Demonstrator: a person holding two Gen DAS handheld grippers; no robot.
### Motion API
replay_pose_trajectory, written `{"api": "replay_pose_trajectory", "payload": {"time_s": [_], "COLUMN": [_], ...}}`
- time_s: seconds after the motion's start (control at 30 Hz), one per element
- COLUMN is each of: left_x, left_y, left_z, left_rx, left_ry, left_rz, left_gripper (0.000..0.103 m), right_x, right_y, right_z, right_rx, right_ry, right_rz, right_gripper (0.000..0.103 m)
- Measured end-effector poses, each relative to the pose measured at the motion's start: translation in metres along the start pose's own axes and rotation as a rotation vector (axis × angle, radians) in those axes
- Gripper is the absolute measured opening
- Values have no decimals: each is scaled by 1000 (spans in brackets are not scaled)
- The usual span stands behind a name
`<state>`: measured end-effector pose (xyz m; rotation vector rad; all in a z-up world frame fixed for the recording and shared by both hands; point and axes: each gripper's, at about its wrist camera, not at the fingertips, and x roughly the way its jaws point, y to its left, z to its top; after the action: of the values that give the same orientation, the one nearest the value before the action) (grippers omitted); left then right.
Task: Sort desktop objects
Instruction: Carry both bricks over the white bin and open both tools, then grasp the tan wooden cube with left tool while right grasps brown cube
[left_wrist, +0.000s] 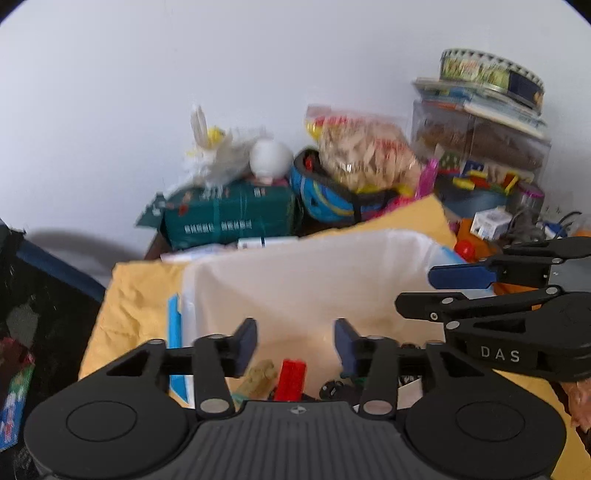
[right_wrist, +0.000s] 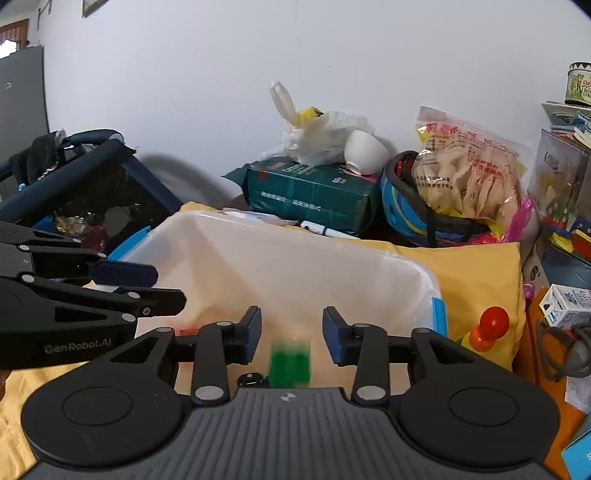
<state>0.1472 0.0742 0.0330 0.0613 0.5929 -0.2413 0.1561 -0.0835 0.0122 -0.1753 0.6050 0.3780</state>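
Observation:
A translucent white bin (left_wrist: 369, 258) with blue latches stands on a yellow cloth (left_wrist: 129, 302). My left gripper (left_wrist: 295, 343) hangs open over the bin with nothing between its blue pads. Below it in the bin lie a red brick (left_wrist: 291, 378), a tan brick (left_wrist: 258, 376) and small black wheels (left_wrist: 332, 387). My right gripper (right_wrist: 291, 332) is open over the same bin (right_wrist: 295, 258). A blurred green brick (right_wrist: 290, 363) shows just below its gap, clear of both pads. Each gripper appears side-on in the other's view: the right gripper (left_wrist: 439, 290), the left gripper (right_wrist: 147, 288).
Against the wall behind the bin are a green box (right_wrist: 314, 192), a white plastic bag (right_wrist: 321, 136), a blue helmet (right_wrist: 413, 214) and a snack bag (right_wrist: 469, 173). A red and orange peg toy (right_wrist: 487, 328) stands right of the bin. A dark mesh pen (right_wrist: 92, 192) is on the left.

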Motion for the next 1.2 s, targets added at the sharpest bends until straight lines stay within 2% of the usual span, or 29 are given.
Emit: {"api": "replay_pose_trajectory", "payload": {"time_s": [0.1,0.23,0.3,0.37,0.5,0.6,0.67,0.73,0.87,1.0,1.03,1.07,1.1,1.2], "left_x": [-23,-57,-65,-68,-66,-66,-66,-66,-67,-68,-69,-69,-69,-68], "left_y": [-2,-11,-15,-20,-29,-36,-44,-51,-54,-60,-60,-62,-63,-66], "left_z": [-1,-24,-44,-70,-117,-144,-156,-165,-169,-169,-170,-170,-170,-170], "left_rx": [-4,5,14,11,-34,-86,-82,-52,-54,-47,-47,-46,-44,-41], "left_ry": [-37,-63,-34,25,148,217,254,279,291,290,291,290,290,287], "left_rz": [-18,-32,-29,-32,-75,-120,-138,-133,-141,-131,-131,-129,-128,-130], "left_gripper": [55,65,68,68,68,67,67,67,67,67,67,67,67,67], "right_x": [-19,-43,-55,-63,-65,-59,-60,-62,-61,-47,-46,-46,-45,-51], "right_y": [1,-6,-9,-8,-5,-3,0,4,28,45,46,47,46,35], "right_z": [-1,-5,-14,-31,-79,-117,-136,-148,-154,-164,-168,-170,-170,-167], "right_rx": [-18,18,21,-11,-92,-93,-89,-85,-232,-332,-342,-349,-353,-284], "right_ry": [-40,-79,-80,-58,73,198,250,267,240,283,279,271,263,267], "right_rz": [-18,31,57,73,98,137,144,162,160,156,152,146,136,149], "right_gripper": [47,53,61,61,56,45,44,44,43,41,39,29,25,24]}}
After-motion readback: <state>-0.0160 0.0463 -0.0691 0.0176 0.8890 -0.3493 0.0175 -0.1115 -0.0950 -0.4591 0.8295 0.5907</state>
